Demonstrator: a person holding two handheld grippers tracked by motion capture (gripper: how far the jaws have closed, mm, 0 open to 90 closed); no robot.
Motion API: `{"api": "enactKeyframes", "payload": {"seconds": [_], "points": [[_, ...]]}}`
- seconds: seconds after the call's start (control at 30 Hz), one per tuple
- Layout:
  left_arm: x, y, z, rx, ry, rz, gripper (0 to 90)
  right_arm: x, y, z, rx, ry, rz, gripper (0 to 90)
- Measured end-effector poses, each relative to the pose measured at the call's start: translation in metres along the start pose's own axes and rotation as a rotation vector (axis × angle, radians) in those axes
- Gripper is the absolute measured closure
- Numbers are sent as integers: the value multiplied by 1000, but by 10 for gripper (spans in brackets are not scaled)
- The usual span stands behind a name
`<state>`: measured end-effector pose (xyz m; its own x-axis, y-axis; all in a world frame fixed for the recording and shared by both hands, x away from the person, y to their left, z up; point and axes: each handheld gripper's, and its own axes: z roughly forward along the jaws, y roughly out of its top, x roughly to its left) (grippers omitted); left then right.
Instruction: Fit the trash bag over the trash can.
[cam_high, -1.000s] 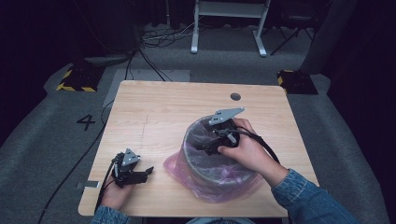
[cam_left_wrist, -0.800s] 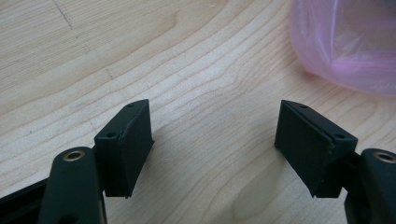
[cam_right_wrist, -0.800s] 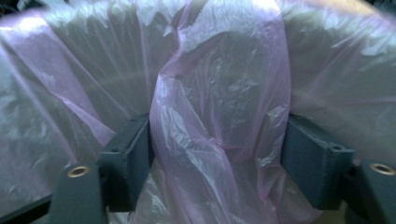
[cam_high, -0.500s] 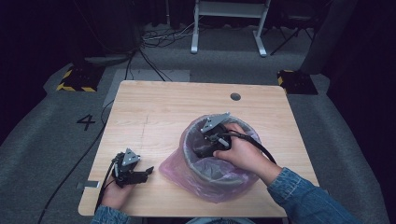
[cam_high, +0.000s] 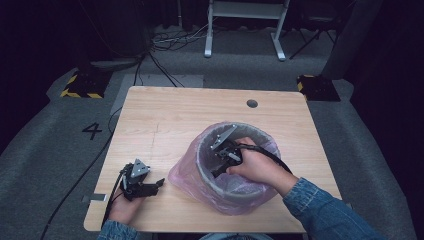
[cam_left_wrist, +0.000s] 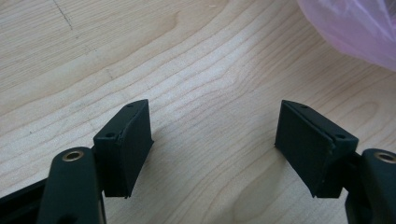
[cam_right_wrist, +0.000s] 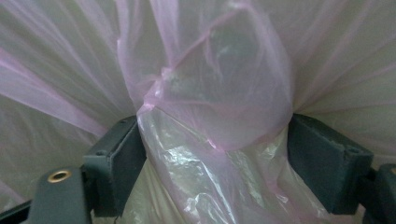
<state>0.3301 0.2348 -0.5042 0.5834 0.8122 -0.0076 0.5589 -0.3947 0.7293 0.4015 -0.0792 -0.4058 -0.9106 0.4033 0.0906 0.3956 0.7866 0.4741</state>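
Pink plastic bin liner (cam_right_wrist: 215, 116) is bunching between the right gripper (cam_right_wrist: 215, 154)'s just-widening fingers, deep inside the grey bin (cam_high: 210, 172); it could snag and pull out. The left gripper (cam_high: 142, 186) is resting gaping on the wooden surface (cam_high: 175, 115).

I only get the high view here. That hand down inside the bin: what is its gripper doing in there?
Observer: In the right gripper view, a puffy fold of the pink bag sits between the jaws of the right gripper, which have just been opening.
Operator: Is the other gripper holding something?
Observer: No. The left gripper has its jaws wide apart over bare table, with nothing between them.
Operator: Anything near it?
Observer: A corner of the pink bag lies at the top right of the left gripper view.
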Motion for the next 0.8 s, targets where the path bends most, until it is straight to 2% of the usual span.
{"api": "enactKeyframes", "payload": {"seconds": [0.1,0.23,0.4,0.57,0.67,0.7,0.8], "points": [[0,0,0,-1,0,-1,269,0,1,-5,-16,14,1,234],[0,0,0,-1,0,-1,269,1,7,-28,-121,17,2,234],[0,0,0,0,1,0,268,4,10,-59,-220,7,-7,245],[0,0,0,0,2,0,267,8,11,-83,-323,29,-13,254],[0,0,0,1,1,-2,267,16,10,-97,-375,79,-55,260],[0,0,0,1,1,-2,267,18,9,-100,-381,89,-63,262],[0,0,0,1,1,-2,267,27,6,-110,-400,132,-128,262]]}}
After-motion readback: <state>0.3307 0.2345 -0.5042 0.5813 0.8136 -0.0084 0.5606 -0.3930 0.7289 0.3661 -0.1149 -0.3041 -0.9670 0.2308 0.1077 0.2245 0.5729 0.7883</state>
